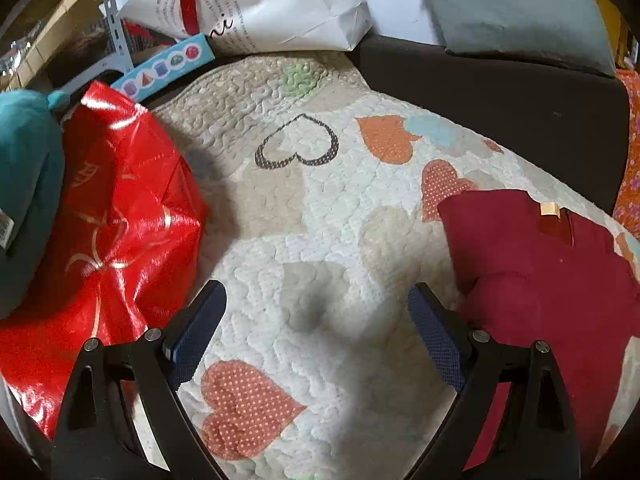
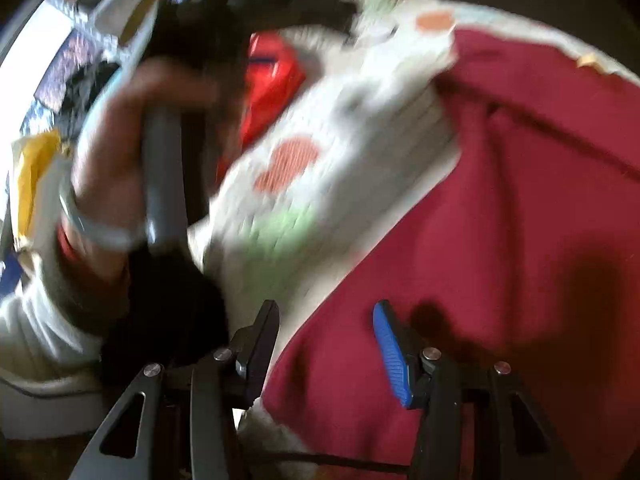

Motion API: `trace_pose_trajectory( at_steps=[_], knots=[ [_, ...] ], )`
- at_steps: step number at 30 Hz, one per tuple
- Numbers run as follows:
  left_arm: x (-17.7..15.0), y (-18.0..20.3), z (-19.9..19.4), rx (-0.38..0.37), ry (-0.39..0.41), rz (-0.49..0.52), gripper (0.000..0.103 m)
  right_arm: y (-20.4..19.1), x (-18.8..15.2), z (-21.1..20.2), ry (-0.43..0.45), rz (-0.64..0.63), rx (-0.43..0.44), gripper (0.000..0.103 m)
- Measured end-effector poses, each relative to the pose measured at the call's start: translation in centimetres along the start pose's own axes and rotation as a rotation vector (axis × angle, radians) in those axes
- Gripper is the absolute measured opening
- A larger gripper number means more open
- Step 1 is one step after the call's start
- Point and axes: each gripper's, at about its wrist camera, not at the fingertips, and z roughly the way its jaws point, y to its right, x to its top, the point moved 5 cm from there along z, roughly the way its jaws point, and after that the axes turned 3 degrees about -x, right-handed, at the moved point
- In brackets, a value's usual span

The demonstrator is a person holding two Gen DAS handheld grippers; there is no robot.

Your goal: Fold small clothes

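Observation:
A dark red garment (image 1: 532, 268) lies partly folded on a quilt with heart prints (image 1: 320, 216), at the right in the left wrist view. My left gripper (image 1: 316, 300) is open and empty above bare quilt, with the garment just beside its right finger. The right wrist view is blurred by motion. There the garment (image 2: 500, 208) fills the right half. My right gripper (image 2: 326, 312) is open just above the garment's left edge, holding nothing. The hand holding the left gripper (image 2: 116, 152) shows at the left of that view.
A shiny red bag (image 1: 116, 224) and a teal plush (image 1: 24, 184) lie left of the quilt. A white paper bag (image 1: 256, 4), a blue box (image 1: 168, 64) and a grey cushion (image 1: 520, 8) stand behind. A dark sofa surface (image 1: 500, 108) runs along the back right.

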Motion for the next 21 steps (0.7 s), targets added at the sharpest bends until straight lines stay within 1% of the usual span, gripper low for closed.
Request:
trace_pose_trajectory(
  at_steps=[1,3,6,7,9,11,12,13,14,16,18,19,21],
  knots=[
    [-0.1,-0.1,-0.1,-0.013,-0.005,-0.008,0.092,0.0,-0.1,0.5,-0.016,-0.012,-0.02,0.047],
    [-0.1,0.0,-0.4,-0.029,-0.004,-0.011,0.092,-1.0,-1.1,2.0,-0.052,-0.034,-0.086,0.047],
    [-0.1,0.5,-0.9,-0.025,0.011,0.011,0.092,-2.1,-1.8,3.4,-0.076,-0.043,-0.175,0.048],
    [-0.1,0.5,-0.9,-0.024,0.011,0.016,0.092,-2.4,-2.6,3.7,-0.081,-0.069,-0.214,0.048],
    [-0.2,0.4,-0.9,-0.026,0.003,0.016,0.092,-3.1,-2.7,4.6,-0.075,-0.145,-0.307,0.047],
    [-0.2,0.2,-0.8,-0.03,-0.004,0.004,0.092,-3.9,-3.2,5.1,-0.062,-0.241,-0.395,0.037],
    [-0.2,0.0,-0.9,-0.032,-0.004,-0.002,0.092,-4.0,-3.3,5.2,-0.055,-0.266,-0.423,0.029],
    [-0.1,-0.1,-1.0,-0.034,0.0,-0.007,0.092,-3.8,-3.3,5.1,-0.052,-0.275,-0.43,0.018],
    [-0.1,-0.3,-1.1,-0.033,0.005,-0.011,0.092,-3.7,-3.3,4.7,-0.052,-0.262,-0.407,0.013],
    [0.0,-0.5,-1.3,-0.033,0.007,-0.021,0.092,-4.1,-3.3,3.8,-0.046,-0.237,-0.354,0.01],
    [0.0,-0.6,-1.4,-0.044,0.014,-0.032,0.092,-5.4,-3.4,3.2,-0.042,-0.222,-0.238,0.01],
    [0.1,-0.6,-1.5,-0.044,0.018,-0.036,0.092,-6.3,-3.4,3.6,-0.039,-0.229,-0.212,0.01],
    [0.1,-0.3,-1.5,-0.043,0.02,-0.03,0.092,-6.9,-3.6,4.6,-0.037,-0.243,-0.226,0.01]
  ],
)
